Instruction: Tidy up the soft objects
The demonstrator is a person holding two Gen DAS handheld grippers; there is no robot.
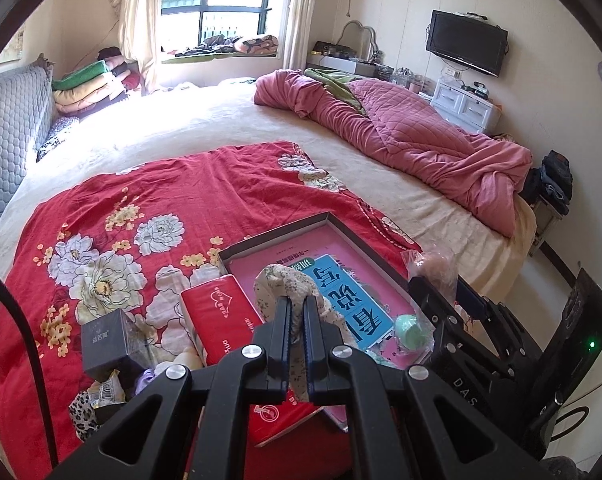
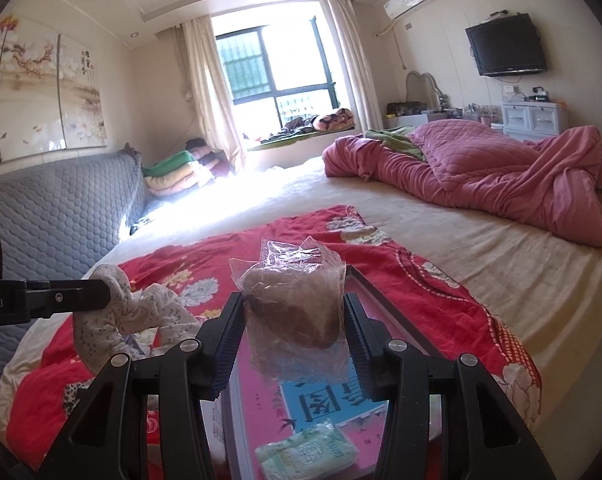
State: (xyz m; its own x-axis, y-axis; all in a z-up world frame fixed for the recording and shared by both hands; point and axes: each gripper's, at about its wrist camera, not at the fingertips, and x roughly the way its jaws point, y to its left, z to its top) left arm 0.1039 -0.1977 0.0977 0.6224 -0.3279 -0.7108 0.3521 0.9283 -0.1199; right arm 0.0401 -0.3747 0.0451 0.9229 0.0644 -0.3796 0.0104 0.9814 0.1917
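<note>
My left gripper [image 1: 297, 304] is shut on a cream floral cloth [image 1: 277, 280], which hangs above a shallow dark-rimmed box [image 1: 285, 232] holding a pink and blue book [image 1: 341, 300]. In the right wrist view the left gripper [image 2: 101, 296] comes in from the left with the cloth [image 2: 141, 312] drooping from it. My right gripper [image 2: 295, 304] is shut on a clear plastic bag [image 2: 289, 272] with something soft and brown inside, held over the box [image 2: 385, 296]. From the left wrist view that bag [image 1: 433, 260] and the right gripper [image 1: 449, 292] sit at the box's right side.
A red floral sheet [image 1: 141, 208] covers the near part of the bed. On it lie a red tissue pack [image 1: 221, 312], a dark small box [image 1: 109, 340] and a leopard-print item [image 1: 81, 412]. A green tissue pack [image 2: 309, 452] lies in the box. A pink quilt [image 1: 421, 140] is heaped at the far right.
</note>
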